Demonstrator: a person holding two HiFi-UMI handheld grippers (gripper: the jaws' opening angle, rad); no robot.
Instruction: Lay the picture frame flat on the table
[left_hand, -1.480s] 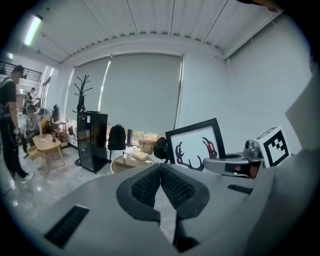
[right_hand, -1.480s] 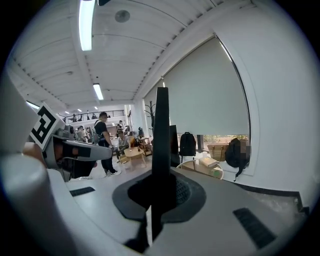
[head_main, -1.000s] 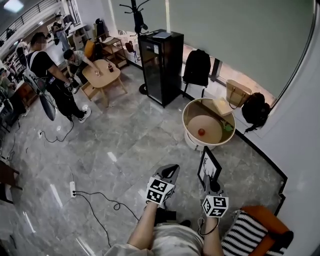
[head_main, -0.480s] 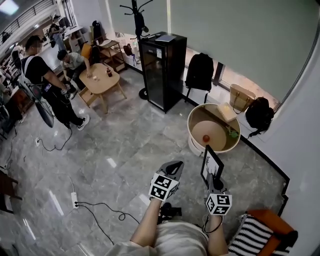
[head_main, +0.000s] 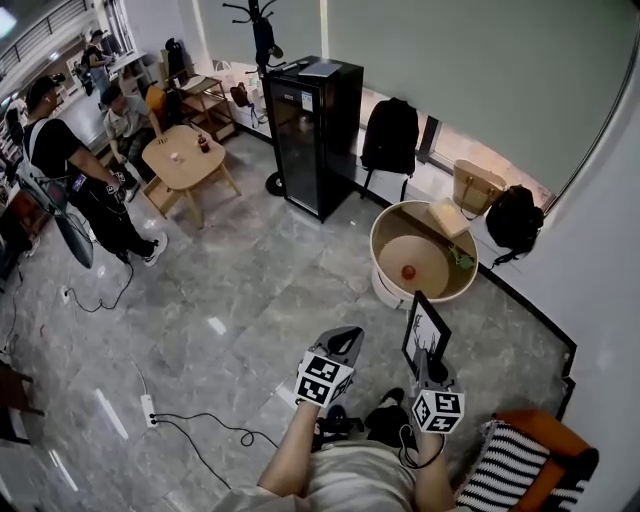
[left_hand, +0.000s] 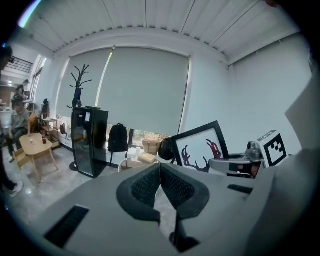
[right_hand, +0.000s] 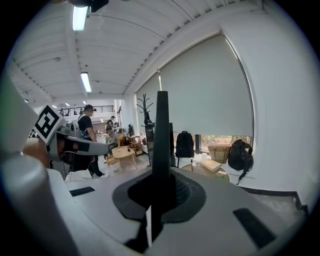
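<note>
My right gripper (head_main: 424, 368) is shut on the lower edge of a black picture frame (head_main: 425, 333) with a white antler print, holding it upright in the air. In the right gripper view the frame (right_hand: 161, 140) stands edge-on between the jaws of the right gripper (right_hand: 160, 187). The round wooden table (head_main: 377, 245) with a raised rim stands just beyond the frame. My left gripper (head_main: 346, 342) hangs to the frame's left. The left gripper (left_hand: 160, 174) is shut with nothing in it. The left gripper view shows the frame (left_hand: 200, 147) at the right.
On the table lie a red ball (head_main: 408, 272), a tan box (head_main: 445, 217) and something green (head_main: 458, 258). A black cabinet (head_main: 312, 130), backpacks (head_main: 390, 135) and a tan bag (head_main: 477, 185) line the window wall. A striped cushion (head_main: 510, 470) sits at right, a cable (head_main: 190, 420) at left.
The view has drifted a little, with the people and the low table sliding left. Both grippers and the upright frame keep nearly the same place. Dark shoes now show beneath the grippers.
</note>
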